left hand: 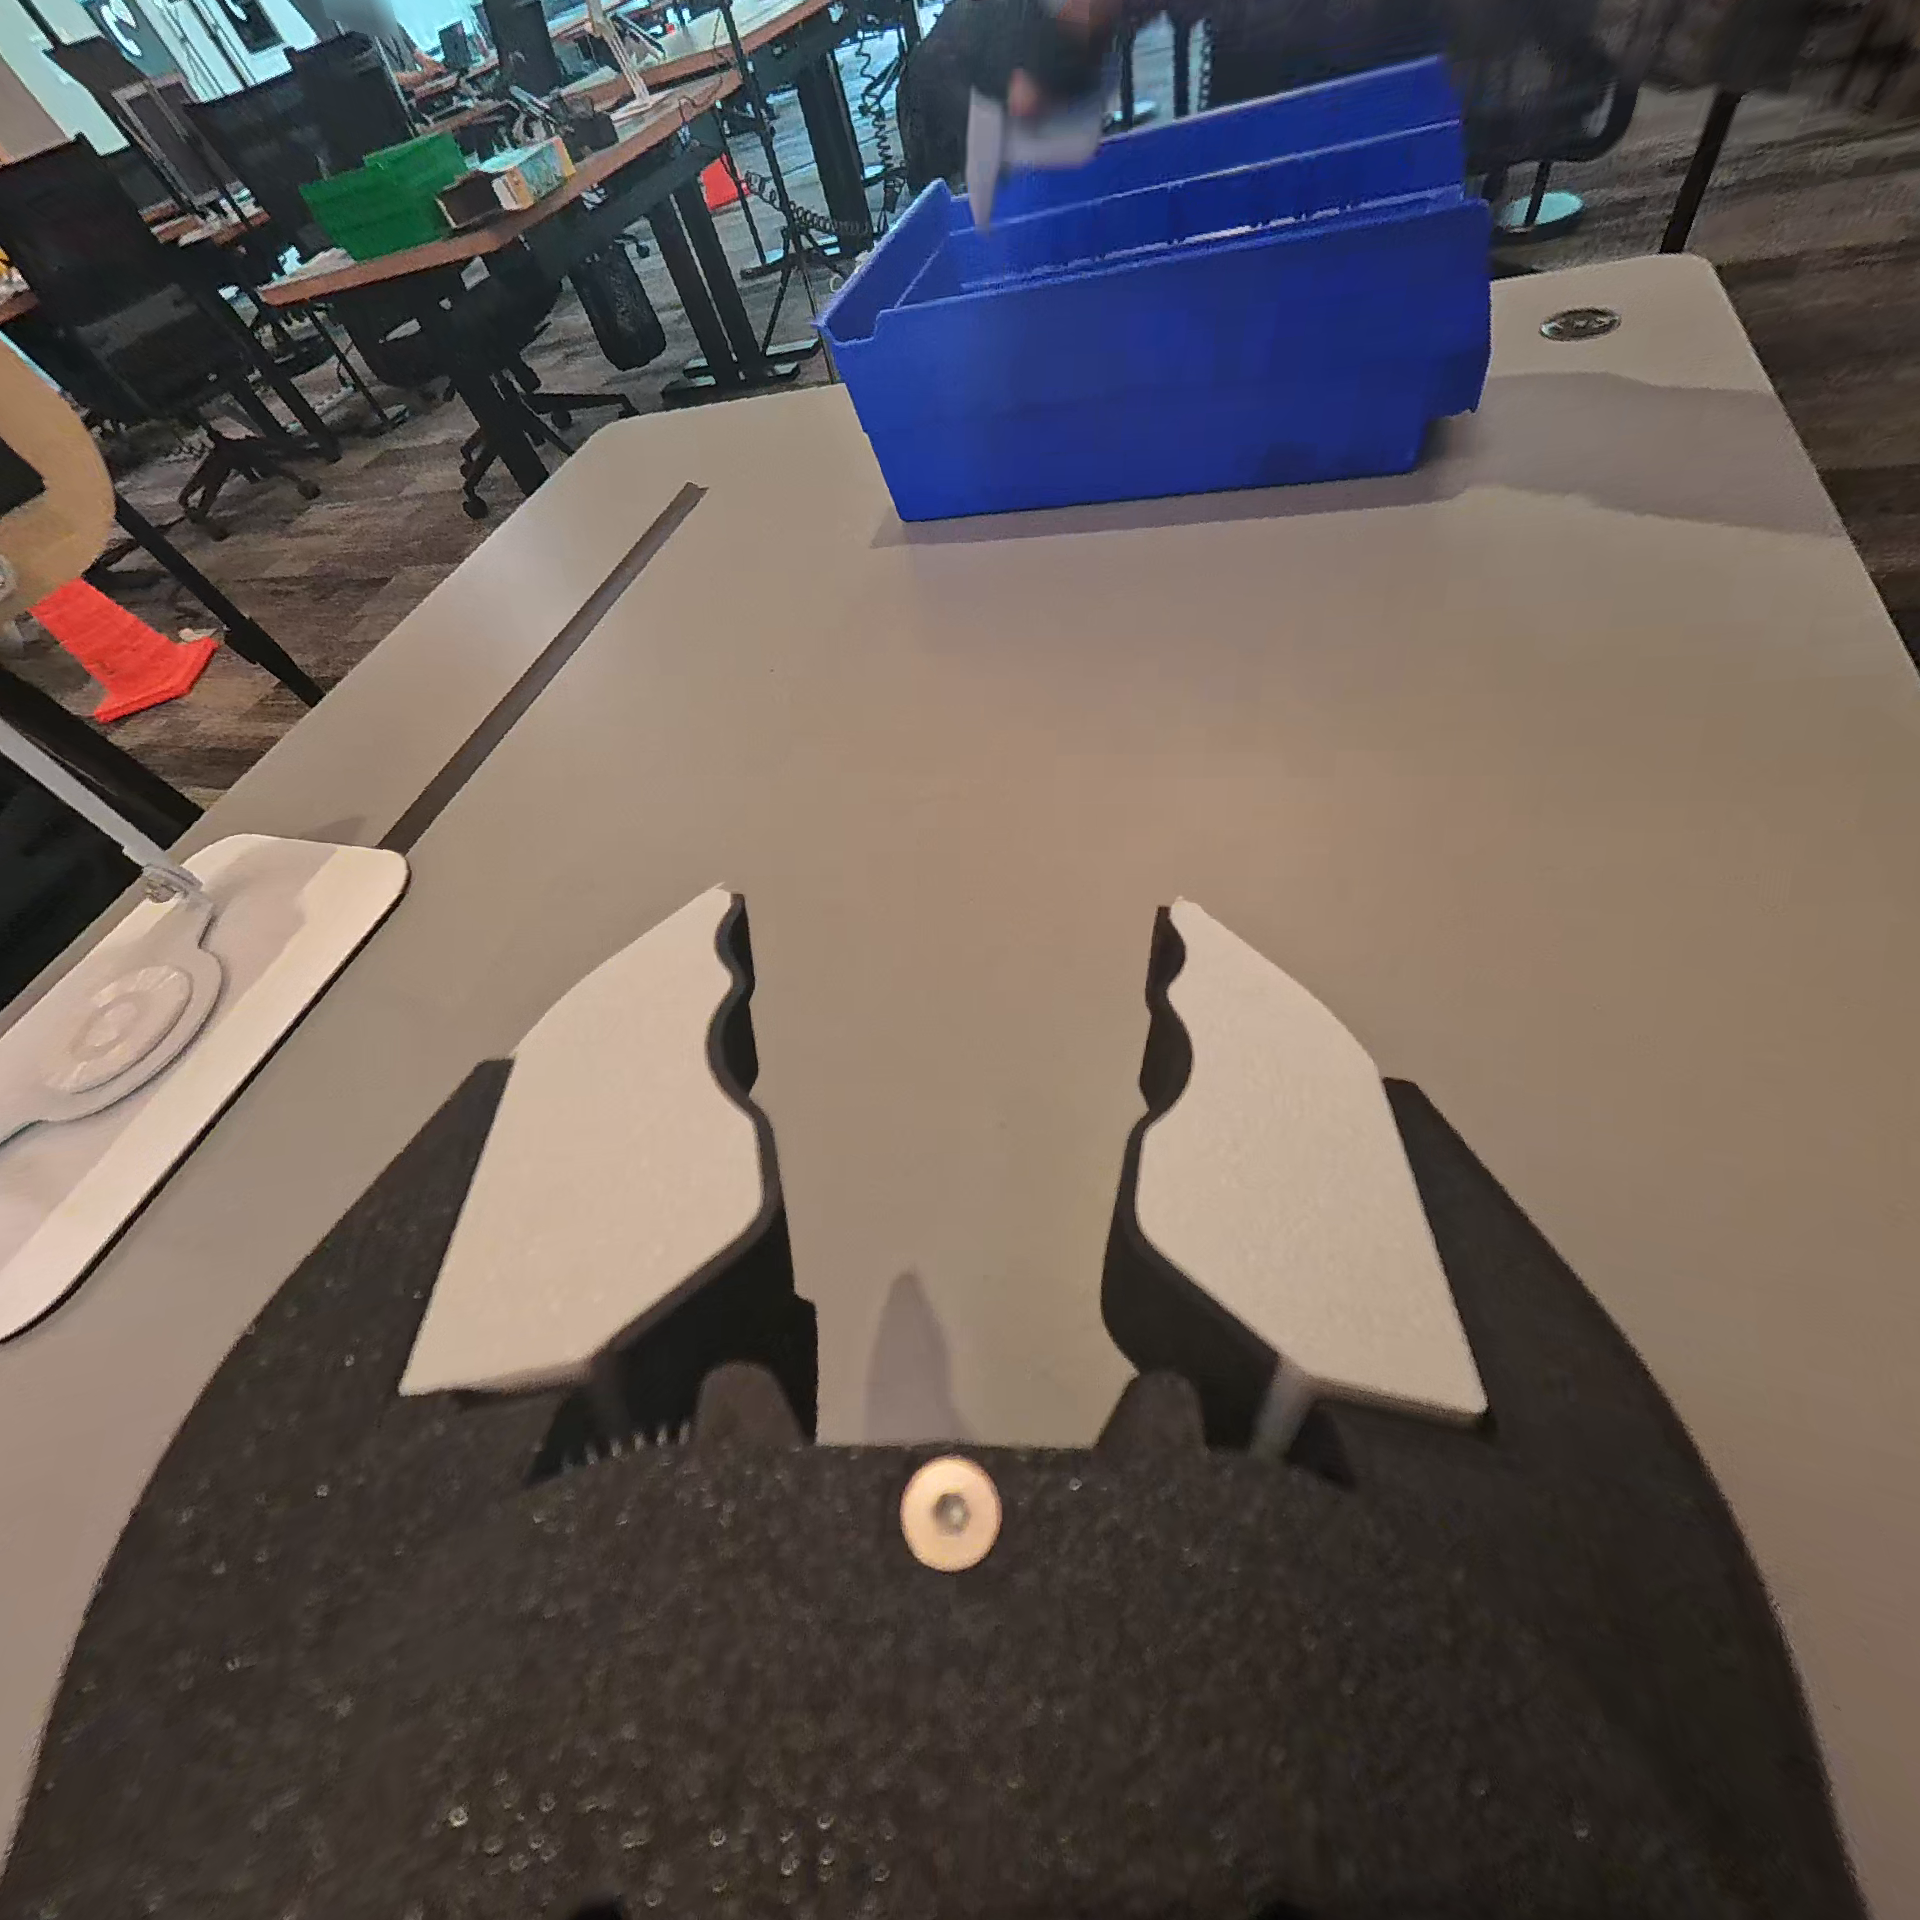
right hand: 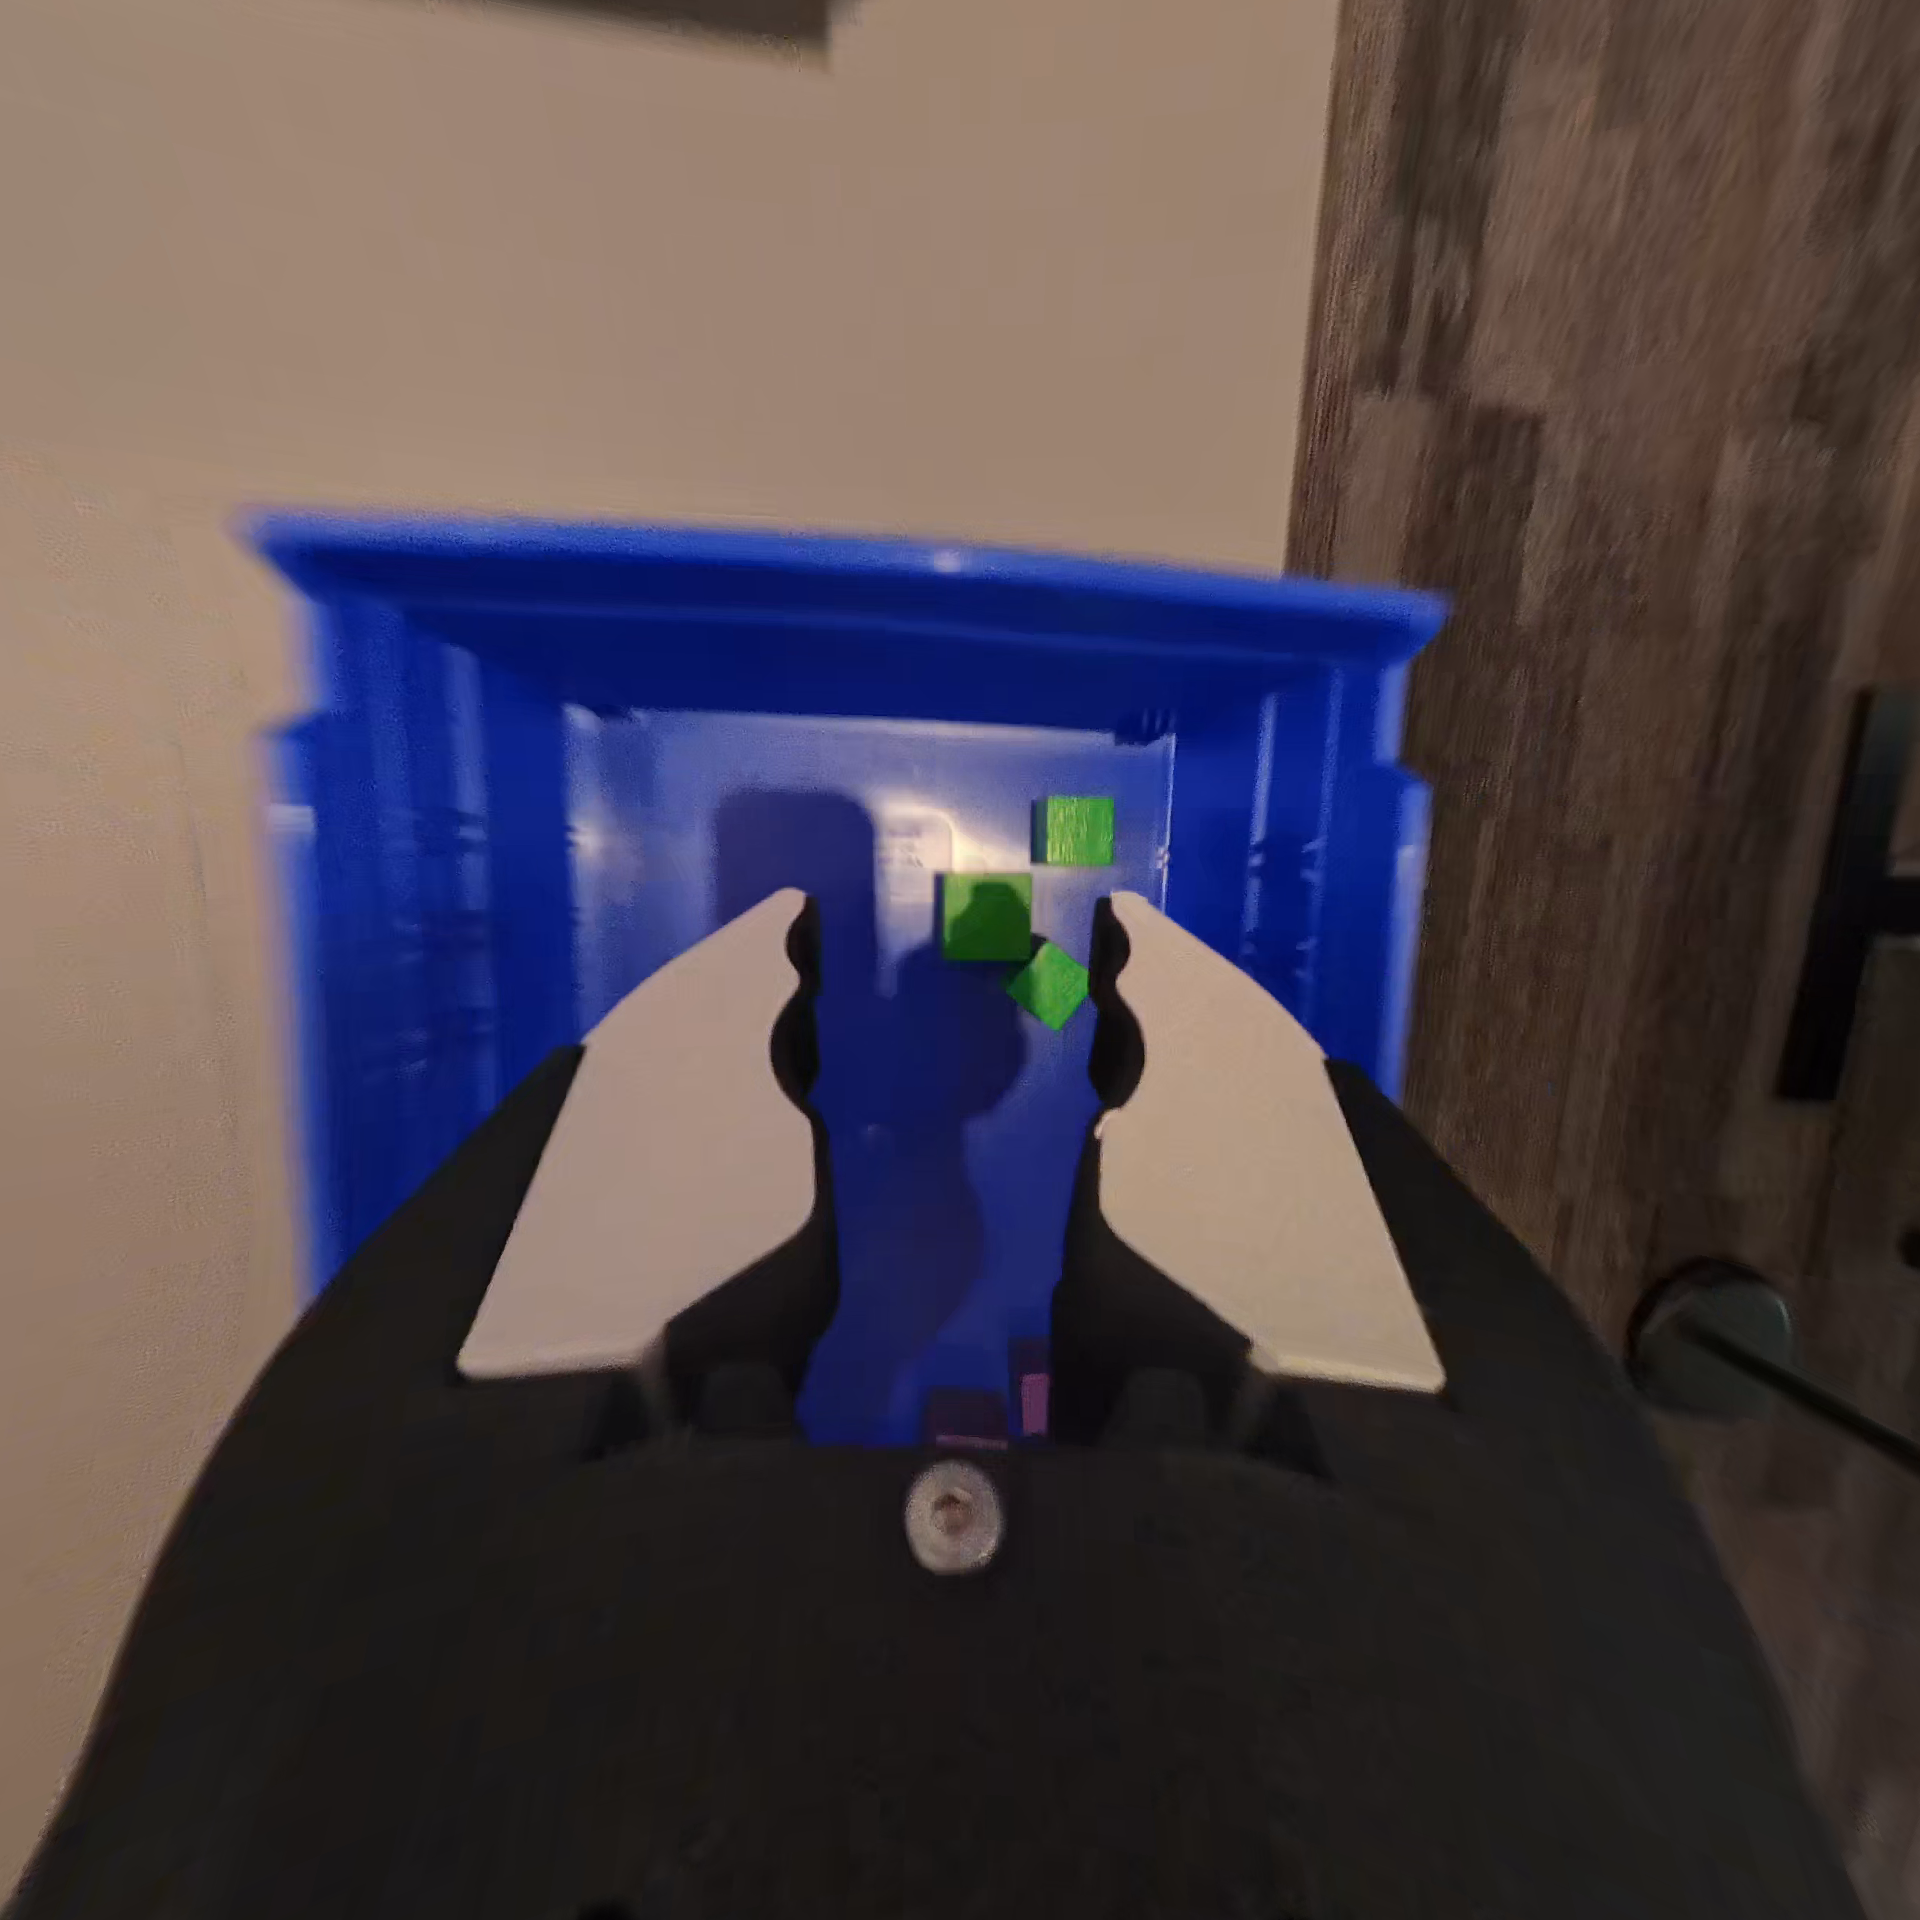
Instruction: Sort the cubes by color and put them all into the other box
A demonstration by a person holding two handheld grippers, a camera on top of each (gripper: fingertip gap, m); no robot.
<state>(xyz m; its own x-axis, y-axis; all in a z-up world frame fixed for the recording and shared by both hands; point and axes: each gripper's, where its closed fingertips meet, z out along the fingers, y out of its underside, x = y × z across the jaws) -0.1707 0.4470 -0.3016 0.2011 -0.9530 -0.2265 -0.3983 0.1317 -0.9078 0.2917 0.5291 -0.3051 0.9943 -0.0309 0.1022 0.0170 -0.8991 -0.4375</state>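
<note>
My right gripper (right hand: 951, 914) is open and empty, held above a blue box (right hand: 831, 592) and looking down into it. Three green cubes (right hand: 987, 920) lie on the box floor at the far right, one just between my fingertips in the picture. Purple cubes (right hand: 971, 1418) show at the near end, mostly hidden by the gripper body. My left gripper (left hand: 951, 914) is open and empty, low over the grey table (left hand: 1039, 727). Two blue boxes (left hand: 1164, 384) stand side by side at the table's far end. The right gripper (left hand: 1029, 135) shows blurred above them.
A white stand base (left hand: 208, 997) sits at the table's left edge. A dark slot (left hand: 582, 644) runs along the table's left part. Desks, chairs and an orange cone (left hand: 114, 655) stand on the floor beyond. The table edge and wood floor (right hand: 1610, 520) lie right of the box.
</note>
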